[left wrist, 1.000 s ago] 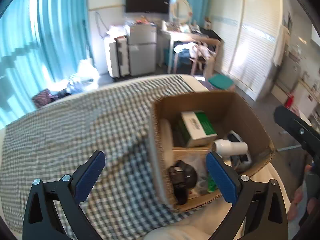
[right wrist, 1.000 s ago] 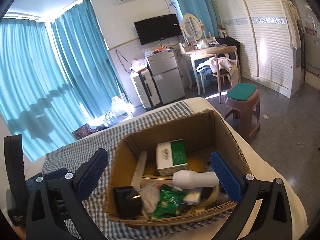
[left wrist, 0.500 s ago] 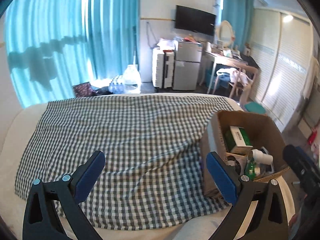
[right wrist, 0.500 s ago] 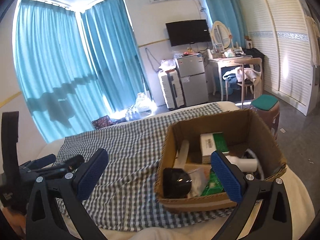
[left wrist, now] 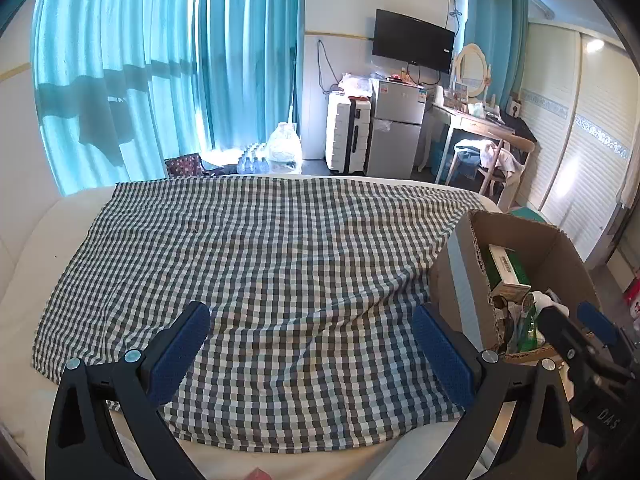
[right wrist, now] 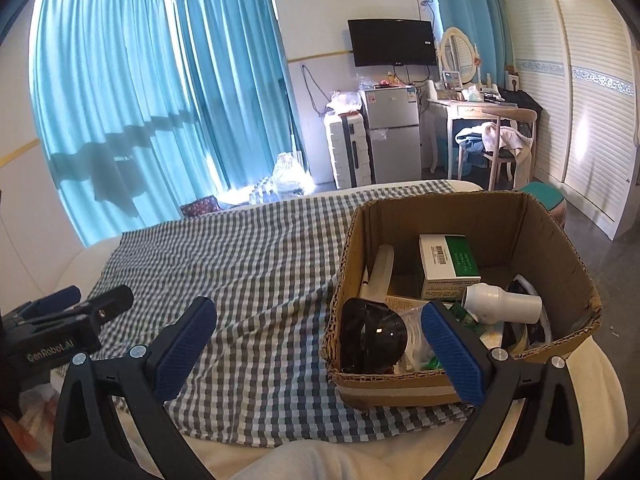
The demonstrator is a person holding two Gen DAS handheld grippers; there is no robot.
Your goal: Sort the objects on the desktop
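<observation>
At 9 o'clock in the right wrist view, the left gripper (right wrist: 60,312) shows only as a black body low over the checked cloth (right wrist: 248,264); its own camera shows it (left wrist: 308,344) with both blue pads spread wide and nothing between them, facing bare cloth. The right gripper (right wrist: 320,344) is likewise spread wide and empty, its right pad crossing the near wall of the cardboard box (right wrist: 560,240) at about 4 o'clock. Everything to sort appears to sit in that box: a black rounded object (right wrist: 374,336) in the near-left corner, a white flat piece (right wrist: 380,268) standing against the left wall, a green-and-white carton (right wrist: 448,266) toward the back, and a white bottle (right wrist: 500,308) lying on its side at about 3 o'clock, with green packaging under the pad. No item lies on the cloth, so the sorting looks finished or not yet begun. The items are packed against each other, so reaching for 1 could drag its neighbours. The bottle, being round and smooth, might roll from a shallow pinch. The box rests on loose, wrinkled cloth near the edge, so a sideways push could slide it off.
</observation>
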